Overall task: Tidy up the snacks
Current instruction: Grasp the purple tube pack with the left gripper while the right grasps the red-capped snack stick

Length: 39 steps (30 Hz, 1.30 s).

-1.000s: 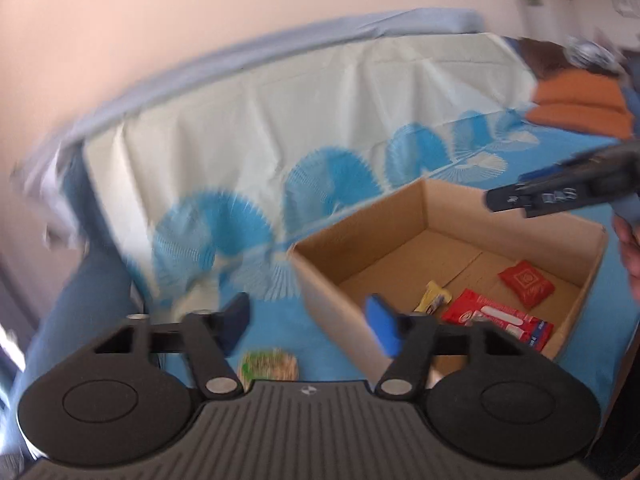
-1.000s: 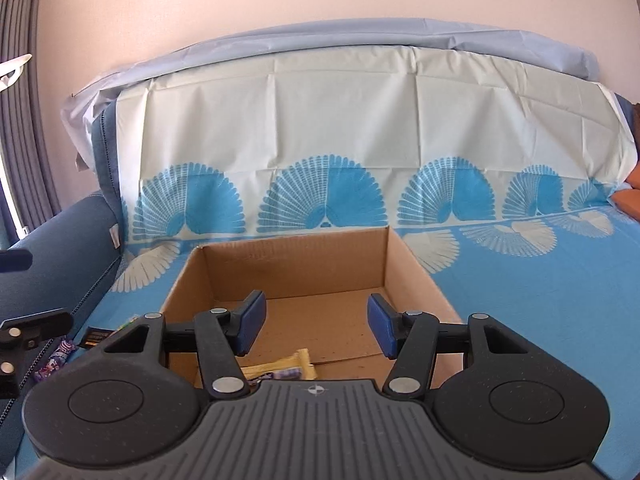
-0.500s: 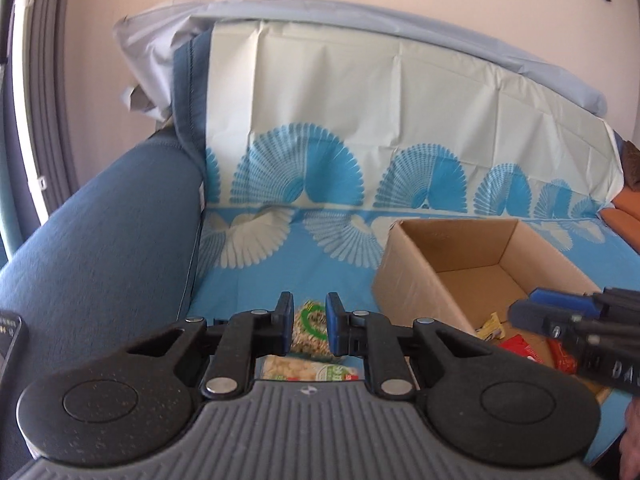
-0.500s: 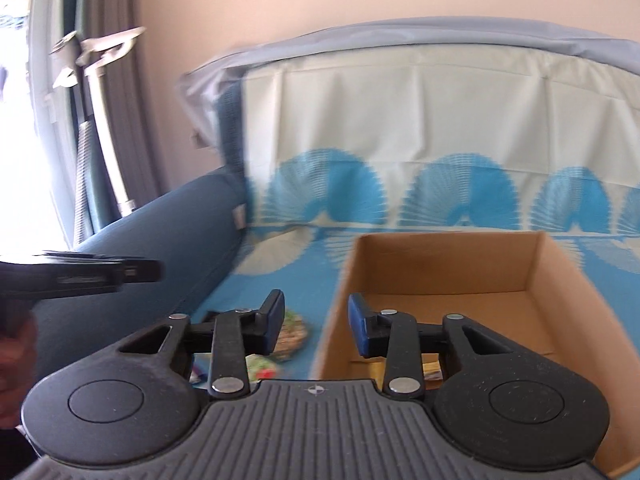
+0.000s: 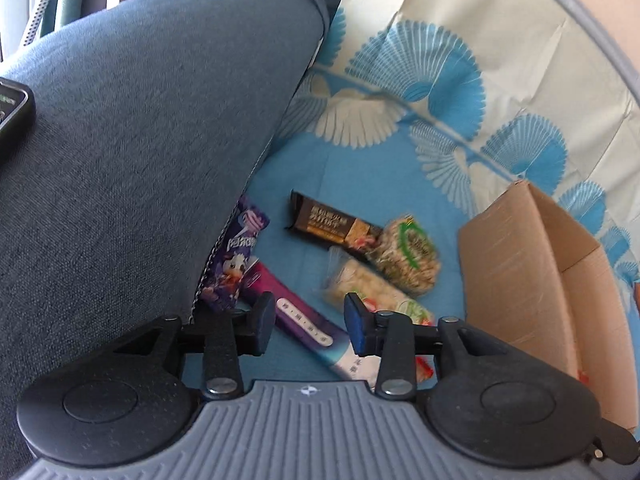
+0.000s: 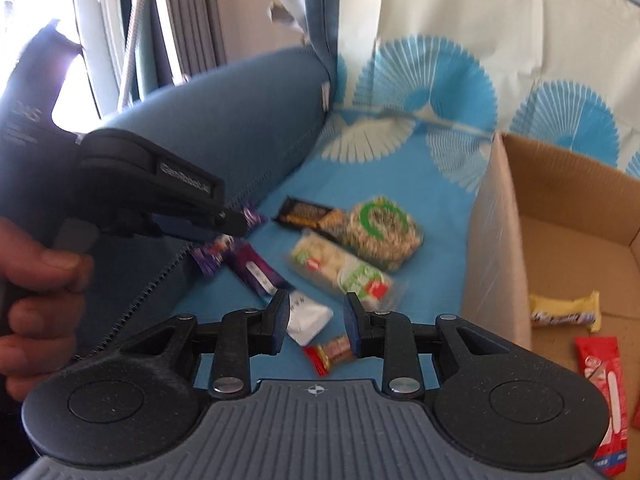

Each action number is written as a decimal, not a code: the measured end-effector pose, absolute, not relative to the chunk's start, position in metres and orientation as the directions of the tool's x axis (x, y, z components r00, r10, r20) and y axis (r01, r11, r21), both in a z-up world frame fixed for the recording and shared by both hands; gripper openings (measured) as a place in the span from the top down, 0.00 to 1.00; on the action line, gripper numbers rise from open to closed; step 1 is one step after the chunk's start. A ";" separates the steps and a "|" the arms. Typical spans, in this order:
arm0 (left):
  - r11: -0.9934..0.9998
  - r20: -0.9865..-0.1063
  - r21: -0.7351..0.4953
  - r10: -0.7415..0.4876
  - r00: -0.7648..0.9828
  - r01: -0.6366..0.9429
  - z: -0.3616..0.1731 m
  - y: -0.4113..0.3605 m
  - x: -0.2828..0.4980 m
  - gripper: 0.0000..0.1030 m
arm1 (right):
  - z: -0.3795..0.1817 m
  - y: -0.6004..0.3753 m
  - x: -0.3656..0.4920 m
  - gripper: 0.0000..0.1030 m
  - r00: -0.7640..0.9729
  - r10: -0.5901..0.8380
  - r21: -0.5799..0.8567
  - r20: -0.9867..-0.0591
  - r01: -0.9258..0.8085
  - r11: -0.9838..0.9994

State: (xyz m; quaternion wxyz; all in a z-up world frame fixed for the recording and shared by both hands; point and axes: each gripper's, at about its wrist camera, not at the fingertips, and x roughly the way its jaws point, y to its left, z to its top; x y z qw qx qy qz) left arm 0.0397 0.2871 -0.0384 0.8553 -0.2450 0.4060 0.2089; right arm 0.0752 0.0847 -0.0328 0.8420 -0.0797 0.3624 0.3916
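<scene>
While both grippers hover above the sofa seat [image 5: 360, 184], each stands parted at a middling width with nothing between its pads. The left gripper [image 5: 310, 326] hangs over the long purple-and-white bar [image 5: 298, 320], which lies on the blue patterned cover near the seat's left edge, just beside the grey-blue armrest [image 5: 140, 140]. Touching that armrest's seam lies a purple cartoon-printed packet [image 5: 234, 264]. Toward the seat's middle are a dark brown bar [image 5: 332, 224], a round green-labelled rice cake pack [image 5: 408, 256] overlapping the brown bar's right end, and a clear pack of pale pieces [image 5: 368, 288] just in front of the rice cake pack.

The right gripper [image 6: 316, 328] hangs over a small red-wrapped candy [image 6: 330, 352] near the seat's front edge, with the white end of the purple-and-white bar [image 6: 308, 318] just behind its left finger. In the right wrist view the left gripper [image 6: 236, 222] enters from the left, held in a hand [image 6: 36, 292], its tip above the purple packet.

The cardboard box [image 6: 496, 240] stands open on the seat to the right of the loose snacks, apart from them. Inside it, on the floor near the front left corner, lie a yellow bar [image 6: 564, 312] and a red packet [image 6: 604, 392]. A dark device [image 5: 12, 116] rests on the armrest's top at the far left of the left wrist view.
</scene>
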 end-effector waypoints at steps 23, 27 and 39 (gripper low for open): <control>0.752 -0.877 -0.249 0.093 0.472 -0.611 -0.080 0.288 0.068 0.26 | -0.092 0.124 0.127 0.60 0.403 0.396 0.153 -0.825 -0.515 0.843; 0.756 -0.886 -0.238 0.089 0.456 -0.609 -0.086 0.287 0.074 0.26 | -0.097 0.129 0.129 0.57 0.404 0.369 0.124 -0.837 -0.518 0.847; 0.784 -0.904 -0.160 0.128 0.409 -0.599 -0.101 0.278 0.102 0.19 | -0.098 0.128 0.130 0.68 0.425 0.308 0.054 -0.851 -0.513 0.857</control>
